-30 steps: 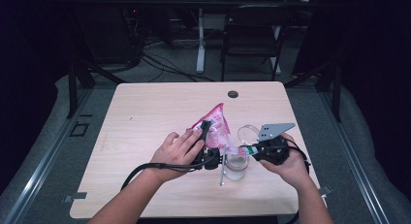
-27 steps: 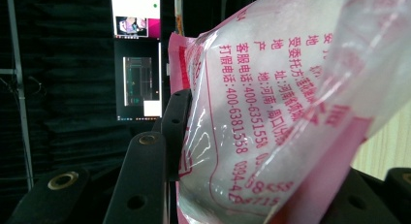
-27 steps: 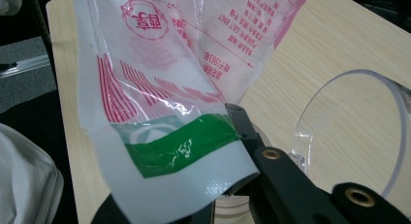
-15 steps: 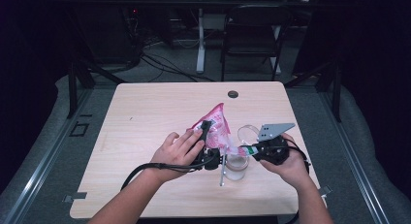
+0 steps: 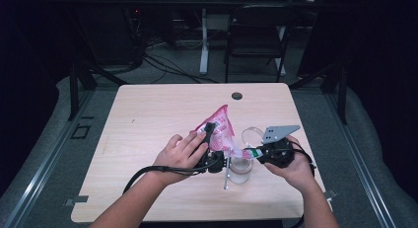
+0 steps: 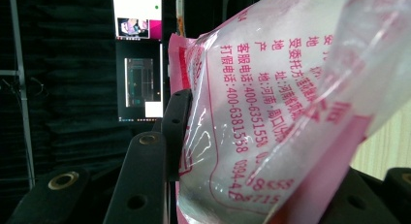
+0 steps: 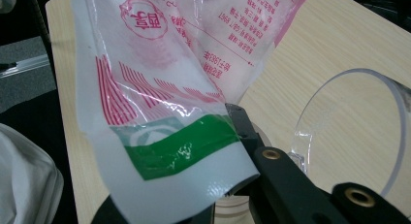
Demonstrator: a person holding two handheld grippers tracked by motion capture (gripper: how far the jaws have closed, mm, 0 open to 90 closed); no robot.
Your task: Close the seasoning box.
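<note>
In the high view, a pink and clear plastic bag (image 5: pixel 219 132) is held up over the middle of the desk (image 5: pixel 148 119), between the left claw (image 5: pixel 213 139) and the right claw (image 5: pixel 252 154). The left claw is closed on the bag's bulging body; the right claw is shut on a corner of the bag that is drawn out sideways. Just below the right claw stands a clear glass cup (image 5: pixel 240 169), with a thin rod (image 5: pixel 226 171) beside it and a round clear lid (image 5: pixel 251 134) beyond it. Wide bare desk lies to the far side of the left claw, while the desk's near edge runs close under both forearms.

In the left gripper view, the bag (image 6: pixel 271 117) is seen pressed between the black jaws, part-way closed around a soft fill of white grains. The film is judged thin, slippery and easily creased; the load seems light but shifting, so the body is best gripped low and wide.

In the right gripper view, the flat, sealed corner of the bag (image 7: pixel 165 151), printed with a green band, is pinched tight by the jaws. That empty seam is judged the firmest place to take hold. The lid (image 7: pixel 349 132) stands close beside the claw, the cup partly hidden under it; little room is left there for tilting.
</note>
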